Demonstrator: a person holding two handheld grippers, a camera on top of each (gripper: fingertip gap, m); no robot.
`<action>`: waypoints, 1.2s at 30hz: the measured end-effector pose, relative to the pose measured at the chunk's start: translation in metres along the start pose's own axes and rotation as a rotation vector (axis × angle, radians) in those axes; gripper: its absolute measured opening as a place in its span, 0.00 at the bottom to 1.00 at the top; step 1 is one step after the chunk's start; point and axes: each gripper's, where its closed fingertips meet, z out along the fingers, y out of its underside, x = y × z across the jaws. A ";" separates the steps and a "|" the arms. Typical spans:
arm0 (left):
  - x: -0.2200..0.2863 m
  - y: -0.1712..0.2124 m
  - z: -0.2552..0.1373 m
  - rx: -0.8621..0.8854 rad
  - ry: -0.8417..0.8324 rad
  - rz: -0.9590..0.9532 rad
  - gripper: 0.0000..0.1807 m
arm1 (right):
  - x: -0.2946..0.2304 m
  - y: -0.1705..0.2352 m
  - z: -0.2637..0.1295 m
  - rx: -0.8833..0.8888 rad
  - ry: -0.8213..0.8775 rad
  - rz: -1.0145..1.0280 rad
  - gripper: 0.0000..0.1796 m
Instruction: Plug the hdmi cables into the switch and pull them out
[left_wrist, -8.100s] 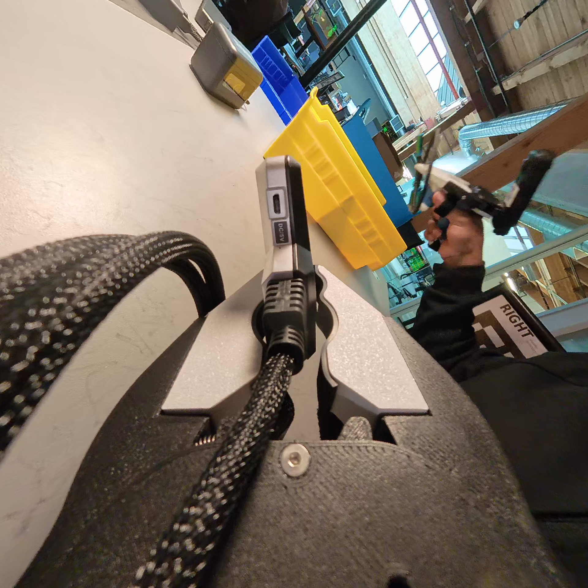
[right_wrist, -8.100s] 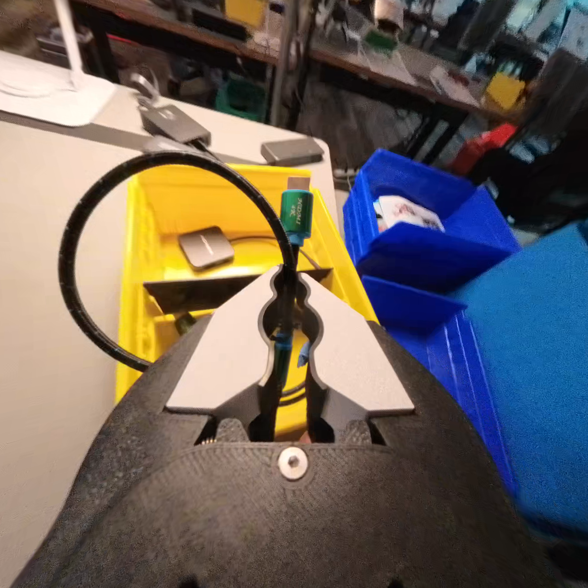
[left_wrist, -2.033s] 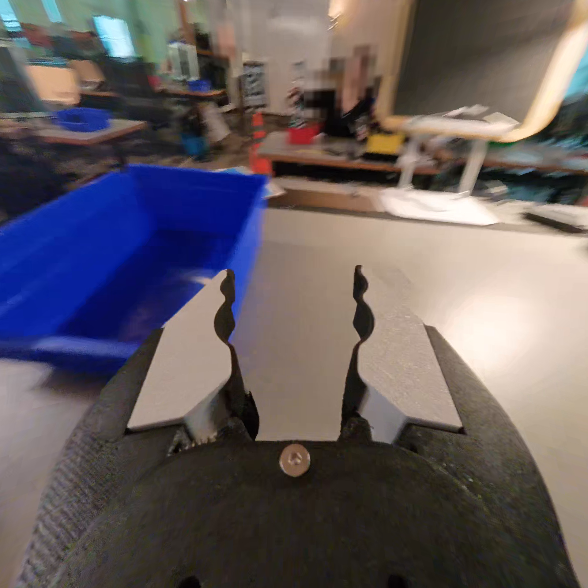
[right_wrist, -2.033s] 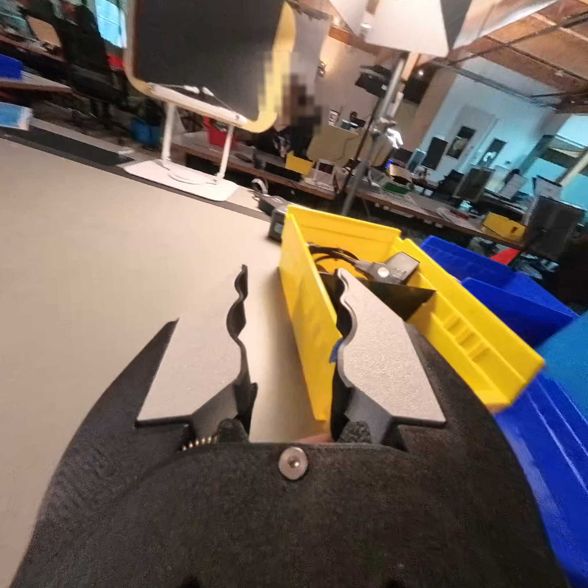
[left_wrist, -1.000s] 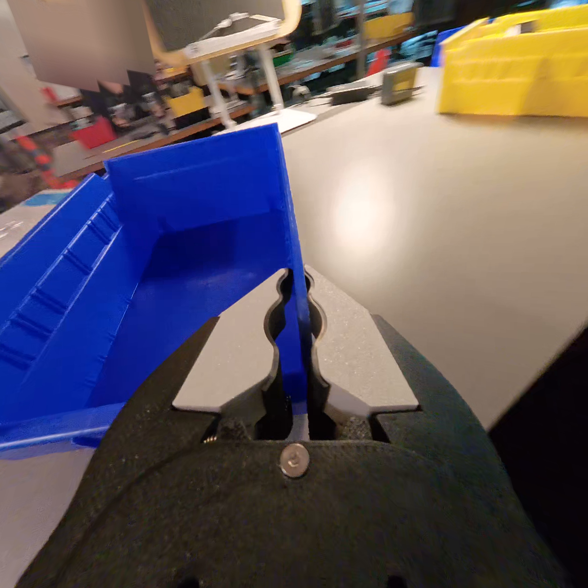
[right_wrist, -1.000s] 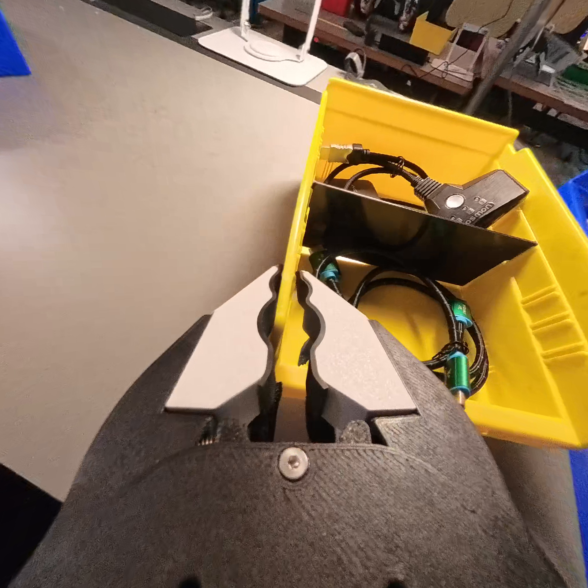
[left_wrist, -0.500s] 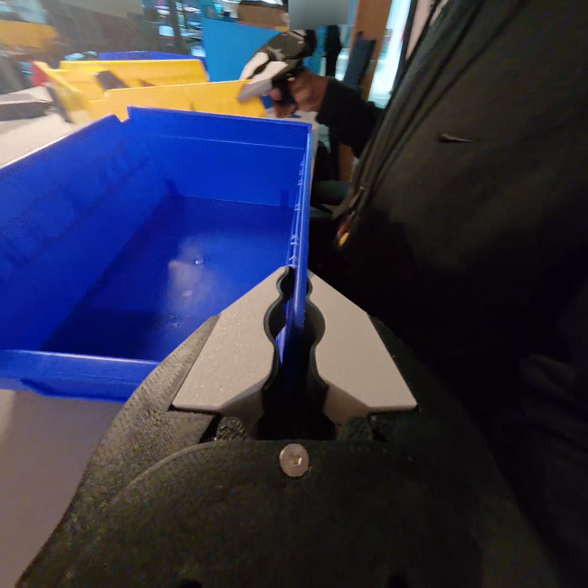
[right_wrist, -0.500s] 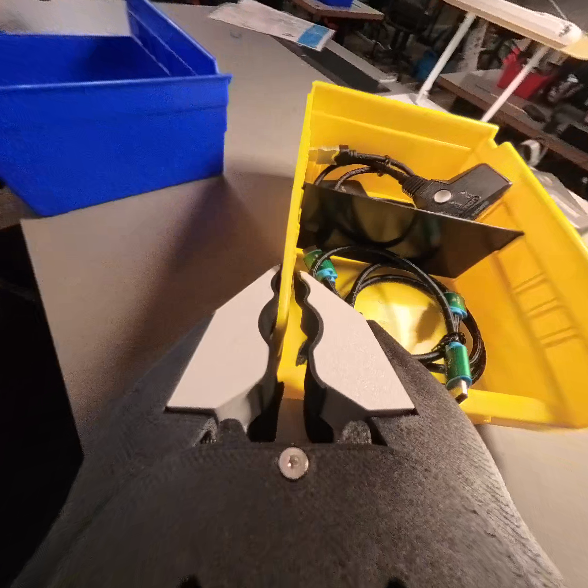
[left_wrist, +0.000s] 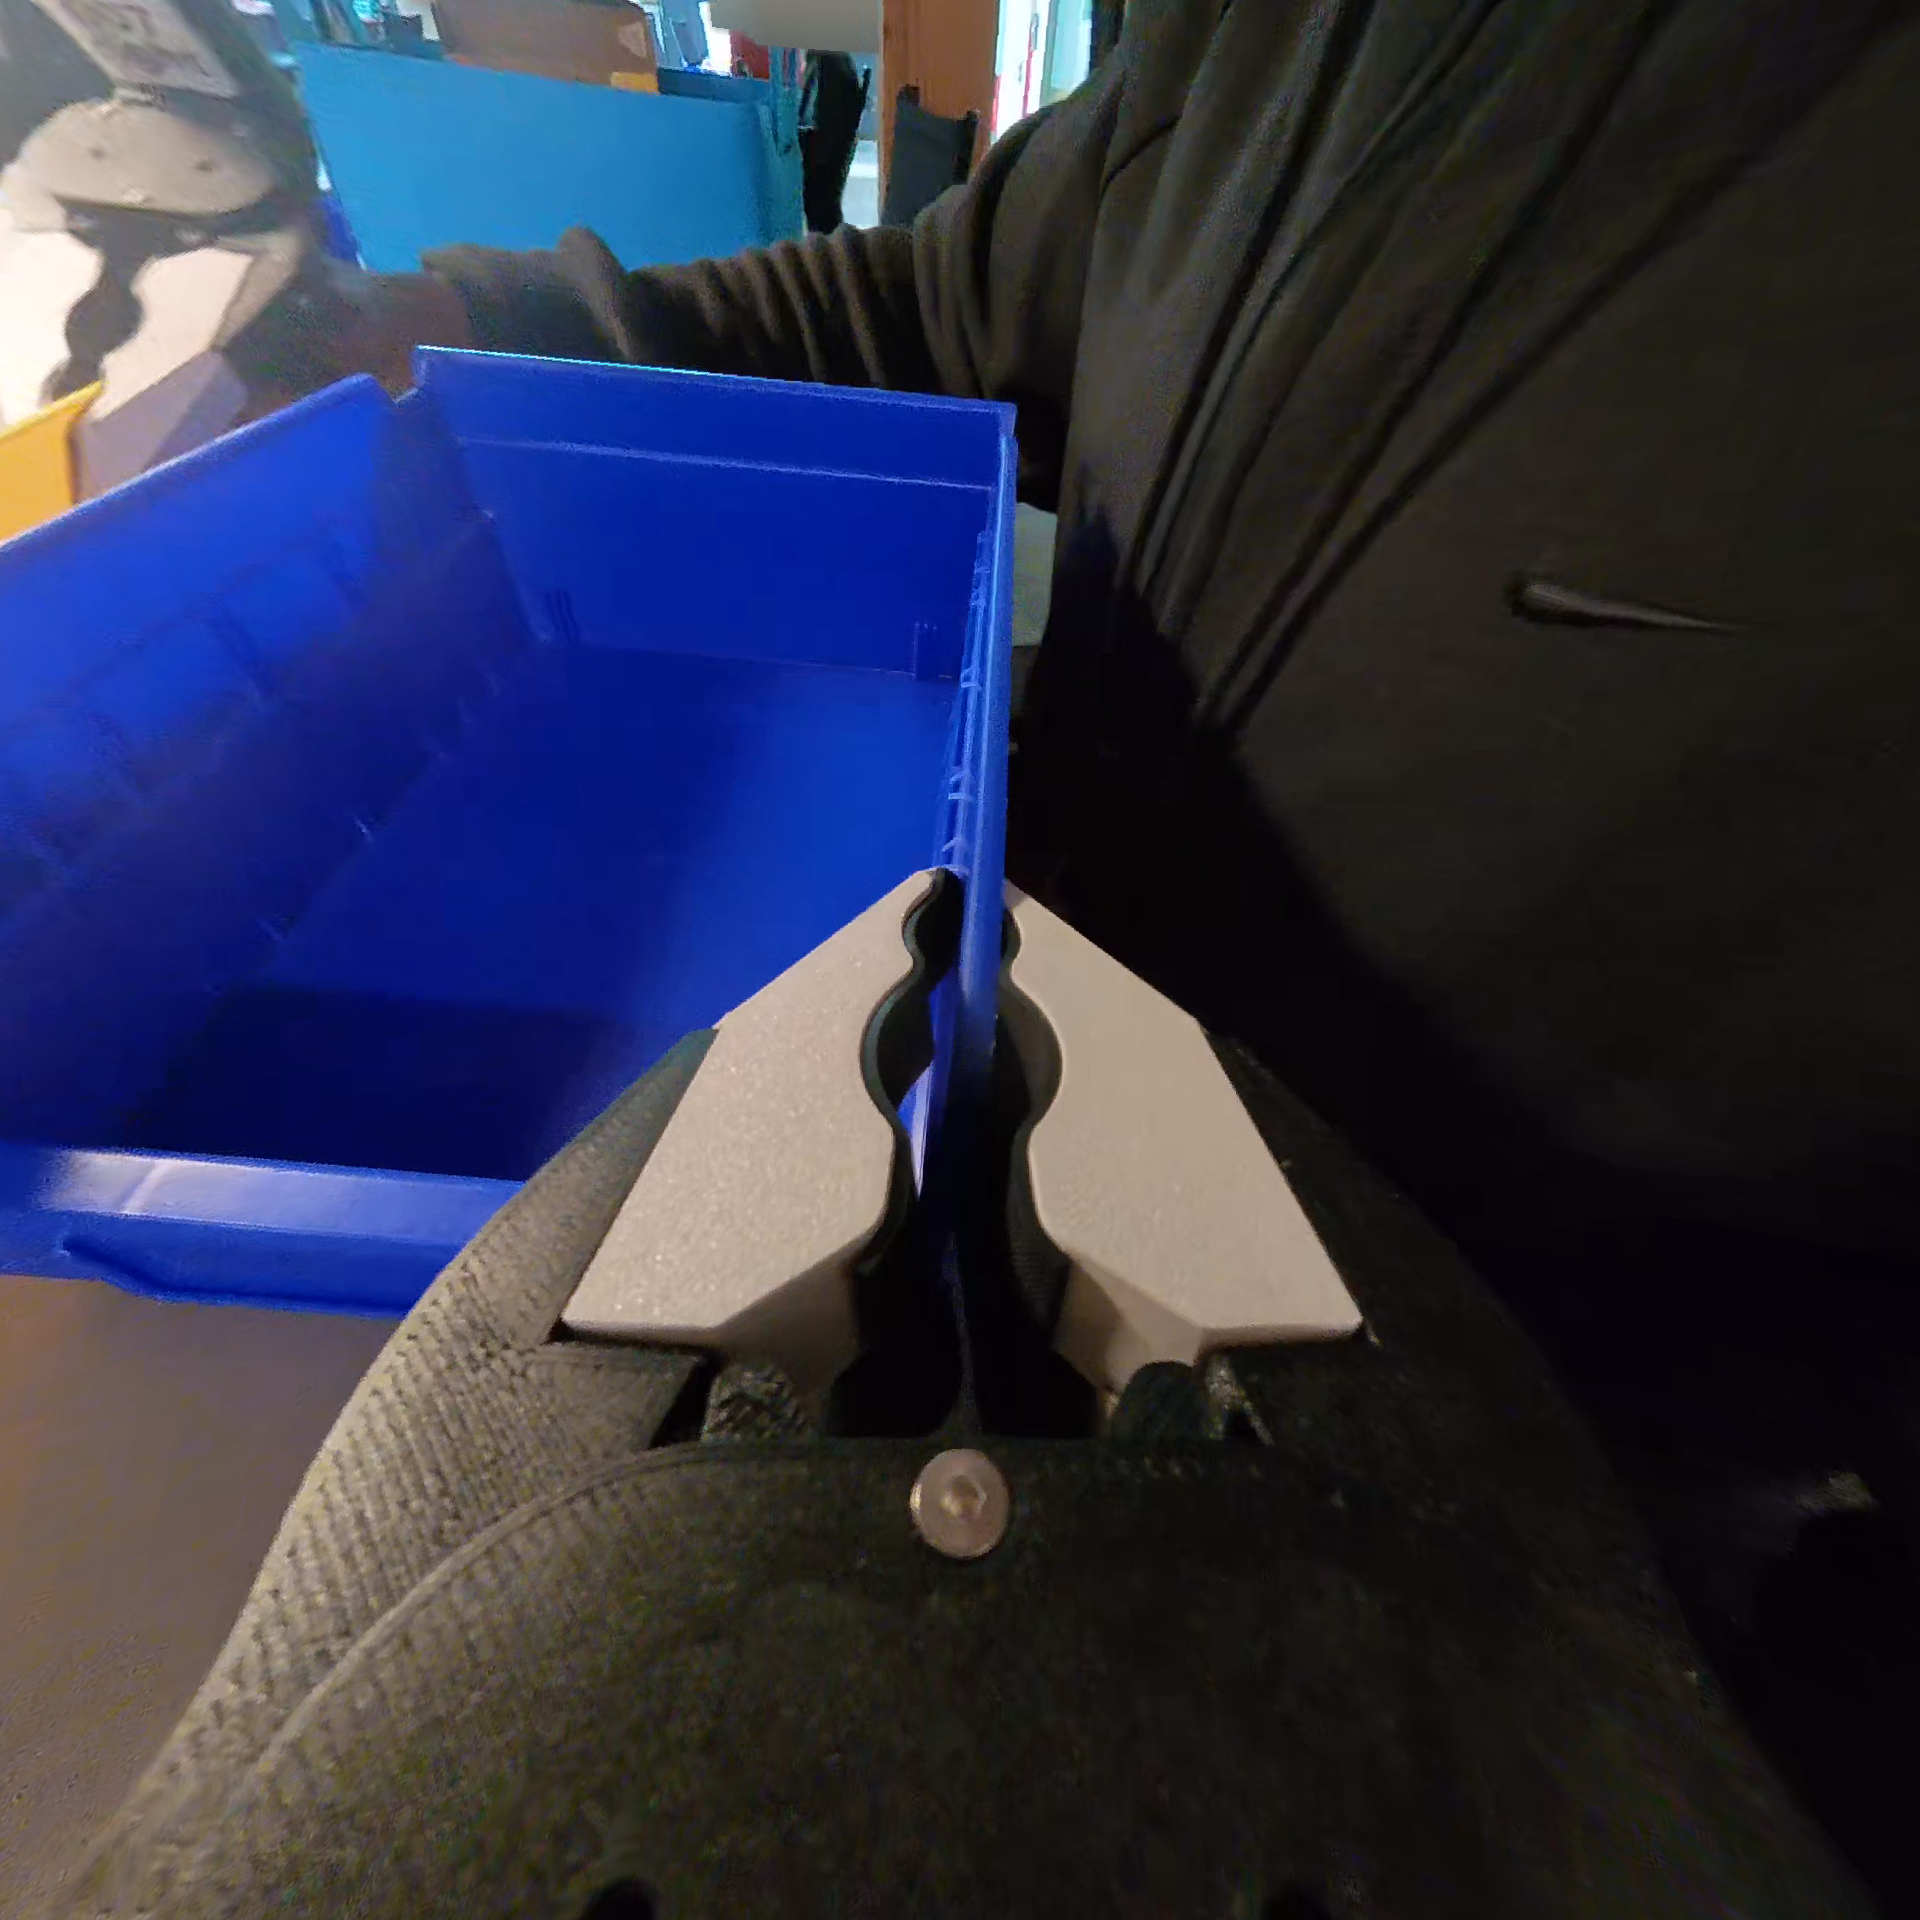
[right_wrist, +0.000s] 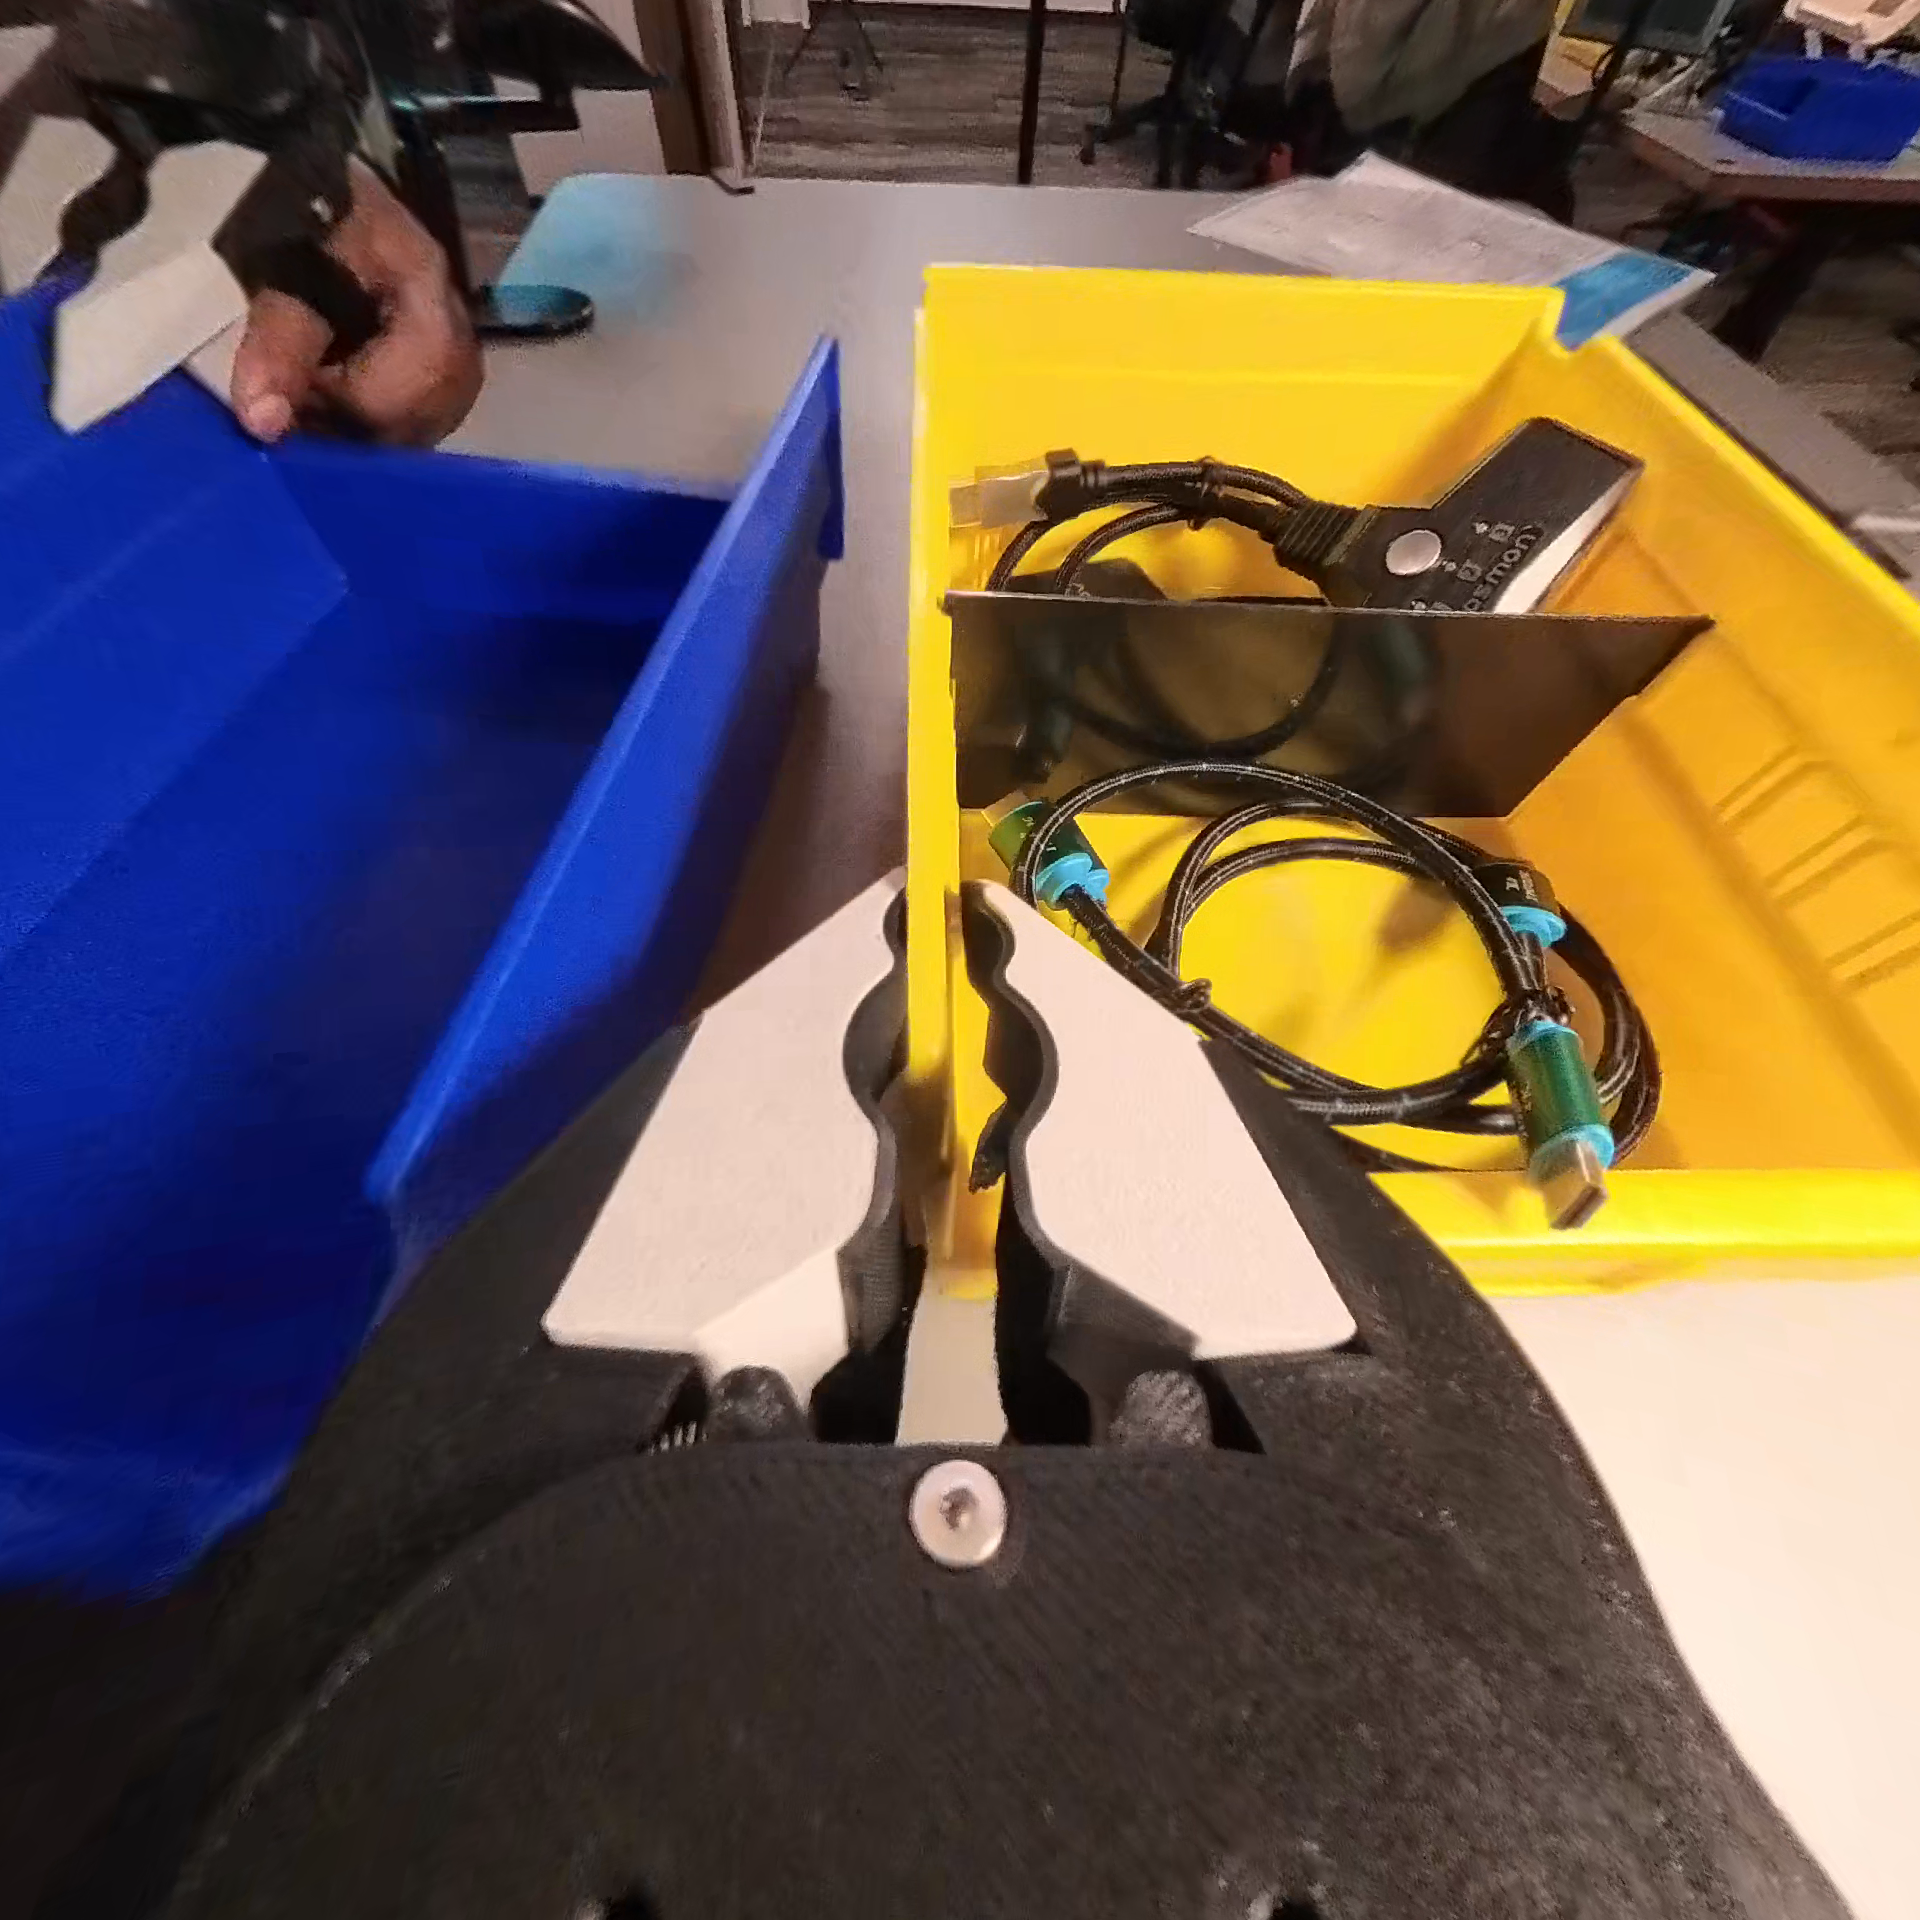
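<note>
Left gripper (left_wrist: 971, 899) clenched on blue bin (left_wrist: 623, 540) wall, right gripper (right_wrist: 930, 904) on yellow bin (right_wrist: 1766, 644) wall, probably for repositioning; hdmi cables (right_wrist: 1403, 997) near, switch (right_wrist: 1496, 540) far, inside.

Both wrist views close — low over bins, sharing blue bin (left_wrist: 520, 727) (right_wrist: 416, 727)

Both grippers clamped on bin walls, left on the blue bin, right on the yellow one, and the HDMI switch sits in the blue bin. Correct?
Not quite. The black HDMI switch lies in the yellow plastic bin, behind its black divider; the blue plastic bin shows nothing inside. The right wrist view shows this. The left gripper and right gripper are clamped as you say.
</note>
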 end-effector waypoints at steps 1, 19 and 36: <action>-0.004 -0.002 0.007 0.000 -0.014 0.000 0.01 | 0.005 -0.004 0.008 0.005 -0.005 0.008 0.05; -0.248 -0.048 -0.167 0.276 -0.907 -0.633 0.36 | -0.071 0.003 -0.107 0.033 0.292 0.615 0.53; -0.306 0.038 -0.238 -0.473 -1.119 -0.610 0.21 | -0.007 0.077 -0.201 -0.638 0.624 0.354 0.29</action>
